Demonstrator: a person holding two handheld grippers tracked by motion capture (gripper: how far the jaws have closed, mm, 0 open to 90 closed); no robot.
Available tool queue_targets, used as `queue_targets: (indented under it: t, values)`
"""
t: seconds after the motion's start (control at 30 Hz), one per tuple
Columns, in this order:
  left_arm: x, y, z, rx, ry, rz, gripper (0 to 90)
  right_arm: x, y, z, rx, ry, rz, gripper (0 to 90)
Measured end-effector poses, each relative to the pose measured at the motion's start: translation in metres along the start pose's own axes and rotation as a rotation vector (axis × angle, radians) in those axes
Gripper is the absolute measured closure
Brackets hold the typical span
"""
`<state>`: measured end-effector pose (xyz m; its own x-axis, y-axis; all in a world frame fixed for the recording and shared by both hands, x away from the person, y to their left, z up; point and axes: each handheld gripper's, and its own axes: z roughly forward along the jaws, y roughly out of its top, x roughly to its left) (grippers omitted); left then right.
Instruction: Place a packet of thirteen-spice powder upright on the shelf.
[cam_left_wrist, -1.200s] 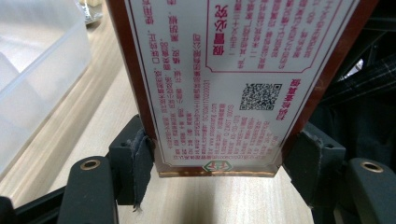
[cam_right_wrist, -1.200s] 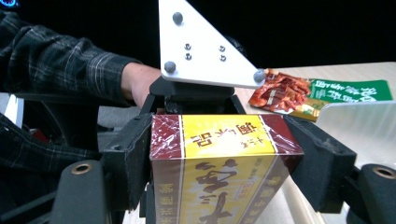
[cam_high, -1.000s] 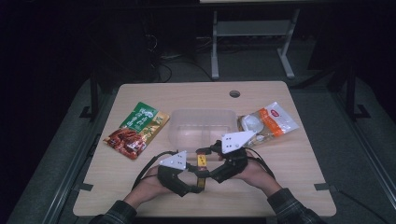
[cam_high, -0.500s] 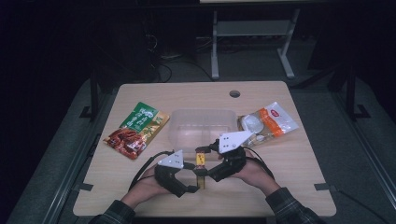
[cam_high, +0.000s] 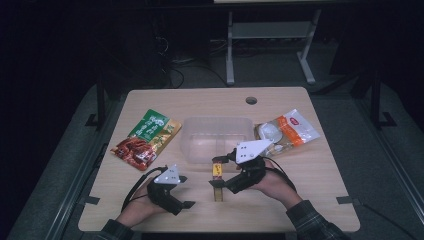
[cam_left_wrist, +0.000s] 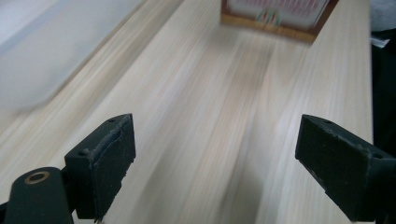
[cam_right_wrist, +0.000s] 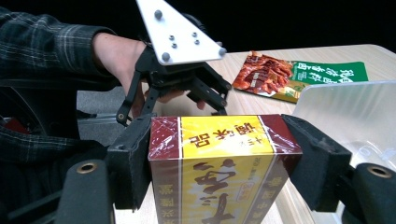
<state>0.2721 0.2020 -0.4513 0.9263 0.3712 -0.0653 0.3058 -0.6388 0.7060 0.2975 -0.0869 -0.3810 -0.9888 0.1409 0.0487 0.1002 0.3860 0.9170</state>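
High view: on the wooden surface (cam_high: 310, 170) the right tongs (cam_high: 220, 177) pinch a yellow-and-maroon box (cam_high: 218, 176) just in front of a clear plastic container (cam_high: 217, 137), which sits between a green-and-red food pouch (cam_high: 147, 137) on its left and a white-and-orange packet (cam_high: 287, 131) on its right, while the left tongs (cam_high: 186, 192) rest low near the front edge. Left gripper view: the left tongs (cam_left_wrist: 215, 154) stand spread wide over bare wood, gripping nothing. Right gripper view: the right tongs (cam_right_wrist: 219, 158) clamp the box (cam_right_wrist: 224, 163) on both sides, with the left hand (cam_right_wrist: 121, 56) and its tongs beyond it.
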Motion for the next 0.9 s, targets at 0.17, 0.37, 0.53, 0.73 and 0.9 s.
queue_targets:
  t: [0.17,0.37,0.53,0.73,0.9]
  values:
    - [0.001,-0.002,-0.003,-0.005,0.027,0.001,12.1,-0.002,0.002,-0.003,-0.004,-0.008,0.003,29.9]
    - [0.001,-0.002,0.0,0.007,0.03,0.013,12.3,-0.006,0.007,-0.005,0.011,-0.015,-0.004,30.0]
    - [0.002,-0.002,-0.001,0.0,0.033,0.007,12.4,-0.011,0.016,-0.01,0.01,-0.029,-0.018,30.0]
    - [0.003,-0.002,-0.002,0.008,0.035,0.016,12.4,-0.018,0.026,-0.017,-0.001,-0.06,-0.022,30.0]
    - [0.003,-0.002,-0.001,0.011,0.034,0.018,12.5,-0.024,0.032,-0.021,-0.011,-0.073,-0.021,30.1]
